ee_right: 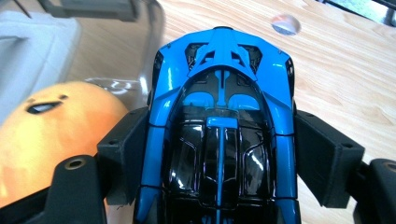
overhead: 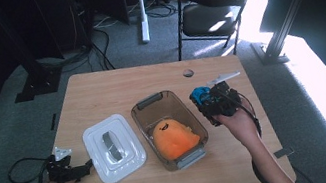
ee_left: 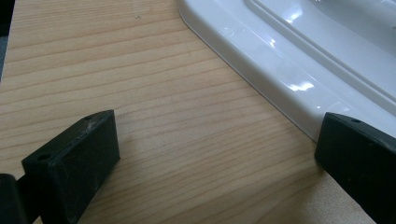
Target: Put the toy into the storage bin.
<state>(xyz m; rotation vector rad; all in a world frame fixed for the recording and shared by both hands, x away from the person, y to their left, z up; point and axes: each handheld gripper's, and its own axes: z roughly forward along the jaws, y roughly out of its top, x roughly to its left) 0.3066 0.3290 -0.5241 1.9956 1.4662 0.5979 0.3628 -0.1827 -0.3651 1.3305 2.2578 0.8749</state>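
Two hands coming in from the bottom of the high view, one gripper in each. Right gripper [overhead: 213,100] hanging above the light wooden table [overhead: 114,87], just right of the clear plastic box with grey latches [overhead: 146,107], forearm angling up from the lower right; fingers [ee_right: 123,154] clenching the sides of the glossy blue and black toy car [ee_right: 222,135]. Resting inside the box: a soft orange plush toy [overhead: 174,137]. Left gripper [overhead: 76,170] lying low at the table's left edge, fingers [ee_left: 74,161] spread wide and released, grasping nothing, one touching the rim of the white rectangular plastic lid [overhead: 112,148].
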